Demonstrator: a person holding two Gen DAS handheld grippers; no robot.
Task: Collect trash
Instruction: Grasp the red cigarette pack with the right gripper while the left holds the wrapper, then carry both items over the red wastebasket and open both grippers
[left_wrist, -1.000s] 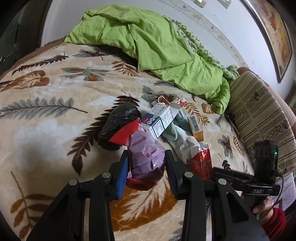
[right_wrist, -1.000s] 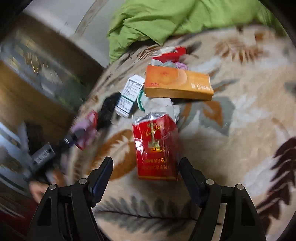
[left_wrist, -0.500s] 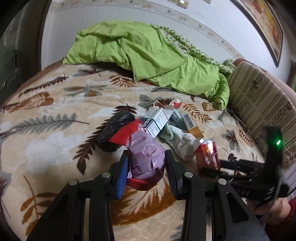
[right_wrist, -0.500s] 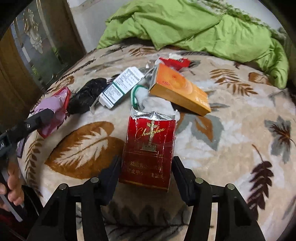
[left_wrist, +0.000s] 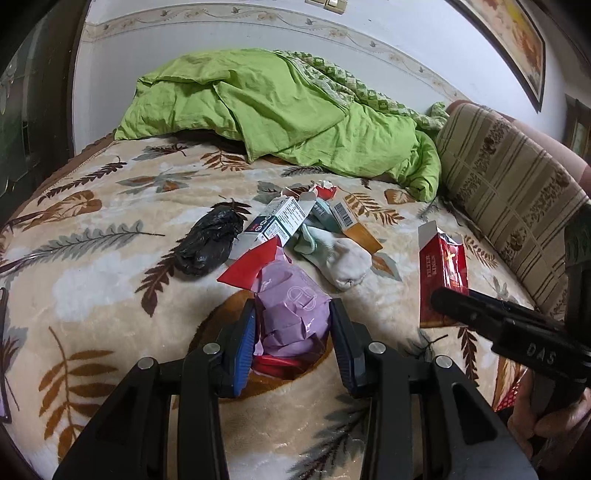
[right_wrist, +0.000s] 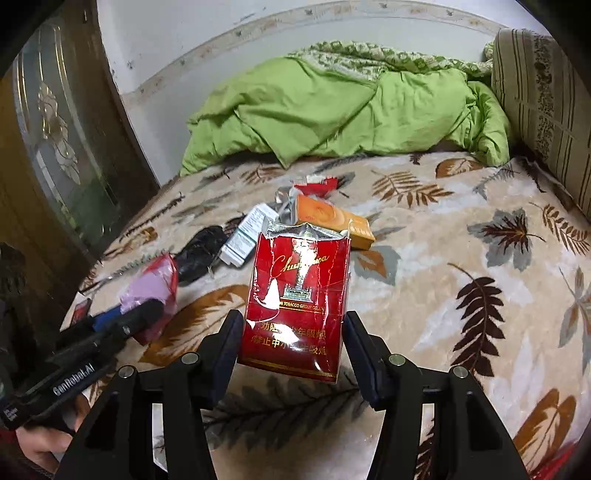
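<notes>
My left gripper (left_wrist: 293, 332) is shut on a crumpled purple and red wrapper (left_wrist: 291, 306), held above the leaf-patterned blanket (left_wrist: 92, 280); the wrapper also shows in the right wrist view (right_wrist: 153, 291). My right gripper (right_wrist: 293, 339) is shut on a torn red cigarette pack (right_wrist: 299, 295), lifted off the bed; the pack also shows in the left wrist view (left_wrist: 441, 273). On the blanket lie a black bag (left_wrist: 208, 243), a white and dark carton (left_wrist: 277, 221), a pale sock (left_wrist: 336, 258) and an orange box (right_wrist: 332, 221).
A rumpled green duvet (left_wrist: 288, 114) fills the back of the bed. A striped cushion (left_wrist: 509, 192) stands at the right. A dark door with patterned glass (right_wrist: 55, 147) is at the left. The white wall (left_wrist: 221, 37) is behind.
My right gripper closed on the red cigarette pack and lifted it off the blanket. My left gripper rose a little, still holding the wrapper.
</notes>
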